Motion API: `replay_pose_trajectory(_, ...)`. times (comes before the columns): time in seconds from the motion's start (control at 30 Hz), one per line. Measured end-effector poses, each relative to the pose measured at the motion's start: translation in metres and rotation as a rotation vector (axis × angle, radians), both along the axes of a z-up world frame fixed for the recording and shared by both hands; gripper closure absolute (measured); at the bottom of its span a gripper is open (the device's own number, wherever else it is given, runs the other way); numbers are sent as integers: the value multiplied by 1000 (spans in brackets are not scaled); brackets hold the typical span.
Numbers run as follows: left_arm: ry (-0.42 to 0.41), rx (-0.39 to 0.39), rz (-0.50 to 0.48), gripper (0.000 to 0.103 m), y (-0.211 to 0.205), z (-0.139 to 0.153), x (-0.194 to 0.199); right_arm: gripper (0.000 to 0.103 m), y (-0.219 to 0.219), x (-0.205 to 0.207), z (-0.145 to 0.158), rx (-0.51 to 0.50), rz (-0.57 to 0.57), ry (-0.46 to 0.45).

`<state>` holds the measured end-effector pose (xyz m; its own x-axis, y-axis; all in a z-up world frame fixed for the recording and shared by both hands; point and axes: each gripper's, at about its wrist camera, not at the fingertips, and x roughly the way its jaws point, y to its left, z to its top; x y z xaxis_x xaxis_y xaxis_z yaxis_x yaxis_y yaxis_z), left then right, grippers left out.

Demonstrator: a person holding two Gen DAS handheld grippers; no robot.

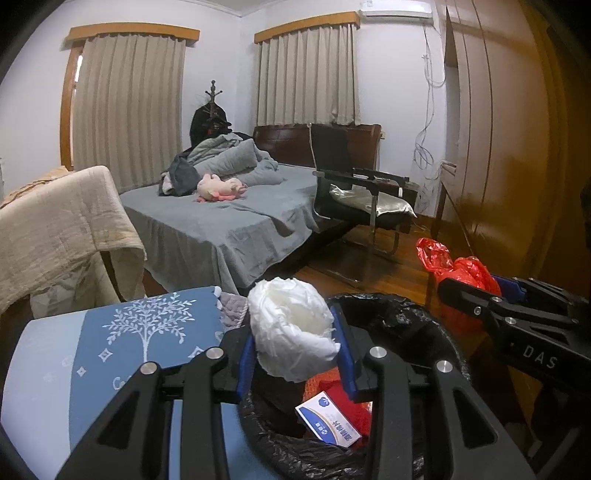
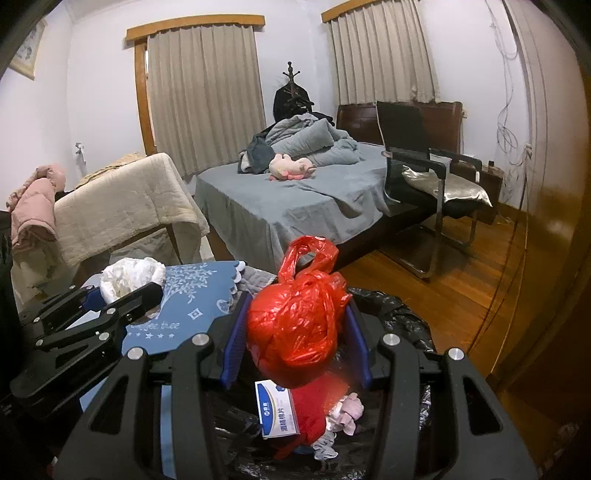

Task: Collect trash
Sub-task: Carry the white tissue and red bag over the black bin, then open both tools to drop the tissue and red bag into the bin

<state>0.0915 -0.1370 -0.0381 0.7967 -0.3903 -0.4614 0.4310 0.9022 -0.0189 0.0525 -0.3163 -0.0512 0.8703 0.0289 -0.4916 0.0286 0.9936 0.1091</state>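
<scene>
Trash bin [image 2: 402, 314] sits right under both your loads: left jaws clamp the white wad [image 1: 295, 328], right jaws clamp the red bag [image 2: 295, 325], above its mouth.

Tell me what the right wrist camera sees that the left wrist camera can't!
Only the right wrist view shows a pink padded jacket and a framed picture on the wall. Only the left wrist view shows a white air conditioner. Both show the black-lined trash bin, the left gripper shut on a crumpled white plastic bag, and the right gripper shut on a knotted red plastic bag.
</scene>
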Motion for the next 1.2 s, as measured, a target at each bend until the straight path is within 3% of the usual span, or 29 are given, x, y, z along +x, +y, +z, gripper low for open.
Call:
replay_pose_trajectory(0.77,90,37,-74,66,-28,-50,36,57,-26,23,-45,12,-69,105)
replay_pose_trajectory(1.2,104,44,-109,66,-49,-63,54,57,-40,36,-61,7,-94,139)
